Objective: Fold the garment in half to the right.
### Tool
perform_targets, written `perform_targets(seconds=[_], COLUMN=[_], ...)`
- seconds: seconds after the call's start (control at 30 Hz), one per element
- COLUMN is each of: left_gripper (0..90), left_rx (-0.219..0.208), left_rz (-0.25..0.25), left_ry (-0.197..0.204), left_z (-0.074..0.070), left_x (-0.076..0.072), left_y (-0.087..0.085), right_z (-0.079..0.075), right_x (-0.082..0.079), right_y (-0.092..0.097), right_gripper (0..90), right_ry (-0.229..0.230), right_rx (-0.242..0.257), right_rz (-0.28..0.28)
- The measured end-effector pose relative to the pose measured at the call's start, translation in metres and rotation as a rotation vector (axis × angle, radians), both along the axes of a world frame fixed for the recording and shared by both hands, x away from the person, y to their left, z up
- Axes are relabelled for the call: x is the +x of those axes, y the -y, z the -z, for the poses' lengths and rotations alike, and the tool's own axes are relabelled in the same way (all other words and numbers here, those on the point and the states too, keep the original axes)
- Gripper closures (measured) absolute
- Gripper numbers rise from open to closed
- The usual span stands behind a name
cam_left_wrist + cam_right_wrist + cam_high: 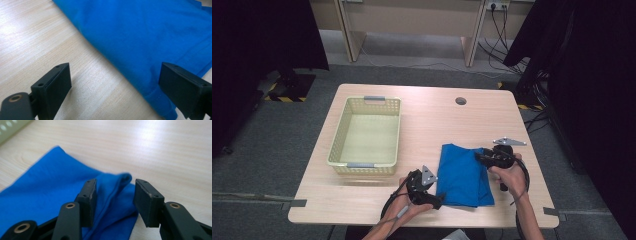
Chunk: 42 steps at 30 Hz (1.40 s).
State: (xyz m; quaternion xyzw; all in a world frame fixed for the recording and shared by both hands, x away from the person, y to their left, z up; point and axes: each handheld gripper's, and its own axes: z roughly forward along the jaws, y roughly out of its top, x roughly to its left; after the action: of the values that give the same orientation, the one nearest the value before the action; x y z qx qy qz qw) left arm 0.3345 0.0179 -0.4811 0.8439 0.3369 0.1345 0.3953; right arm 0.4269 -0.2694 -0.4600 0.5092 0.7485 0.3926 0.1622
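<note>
Right tool [113, 202] astride soft, folded blue cloth [50, 195] on pale woodgrain table [162, 152].

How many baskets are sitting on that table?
1. The yellow-green basket sits on the left half of the table, left of and farther back than the folded blue cloth. Nothing in view seems big enough to hide another.

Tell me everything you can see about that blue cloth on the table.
The blue cloth is a plain bright blue fabric, soft and matte, folded into a rough rectangle of several layers. It lies flat on the wooden table, near the front edge, to the right of the yellow basket. One raised fold at its right edge stands between the open jaws of the right gripper; one jaw touches it, the other stands clear. The left gripper, jaws wide open, straddles its near left corner.
</note>
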Motion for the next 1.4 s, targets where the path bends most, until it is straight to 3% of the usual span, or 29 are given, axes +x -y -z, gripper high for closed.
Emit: perform_targets(seconds=[0.1,0.23,0.27,0.4,0.5,0.6,0.77,0.97,1.2,1.3,1.4], left_gripper=[9.8,9.6,9.5,9.5,9.6,9.7,9.4,9.4,9.3,9.2,9.3], left_rx=[-0.005,-0.006,-0.006,-0.005,-0.003,-0.002,-0.033,-0.056,-0.052,-0.034,-0.018], left_rz=[-0.001,0.008,0.006,0.013,0.019,0.021,0.018,0.012,-0.003,-0.004,-0.005], left_ry=[-0.005,-0.009,-0.011,-0.018,-0.015,-0.012,-0.003,0.003,-0.01,-0.008,-0.001], left_z=[0.0,0.0,0.0,0.0,0.0,0.0,-0.006,-0.01,-0.006,-0.004,-0.002], left_x=[0.0,-0.001,-0.001,-0.001,-0.002,-0.002,-0.004,-0.005,-0.005,-0.004,-0.004], left_y=[0.0,0.0,0.001,0.001,0.001,0.001,-0.001,-0.008,-0.015,-0.014,-0.012], right_z=[-0.012,-0.014,-0.007,0.009,0.01,0.0,-0.015,-0.018,-0.003,0.001,0.008], right_x=[-0.004,-0.004,0.001,0.006,0.006,0.002,-0.008,-0.038,-0.081,-0.087,-0.083], right_y=[0.004,0.006,0.006,0.007,0.008,0.008,0.004,0.003,0.009,0.008,0.005], right_gripper=[50.9,50.7,50.8,51.0,50.1,48.5,45.1,41.0,39.7,40.9,43.3], right_ry=[0.037,0.062,0.048,0.018,0.013,0.045,0.085,0.081,0.043,0.028,0.009], right_rx=[0.016,-0.027,-0.072,-0.123,-0.103,-0.097,-0.084,-0.073,-0.074,-0.084,-0.132], right_rz=[0.021,0.049,0.059,0.066,0.07,0.07,0.047,-0.02,-0.068,-0.08,-0.09])
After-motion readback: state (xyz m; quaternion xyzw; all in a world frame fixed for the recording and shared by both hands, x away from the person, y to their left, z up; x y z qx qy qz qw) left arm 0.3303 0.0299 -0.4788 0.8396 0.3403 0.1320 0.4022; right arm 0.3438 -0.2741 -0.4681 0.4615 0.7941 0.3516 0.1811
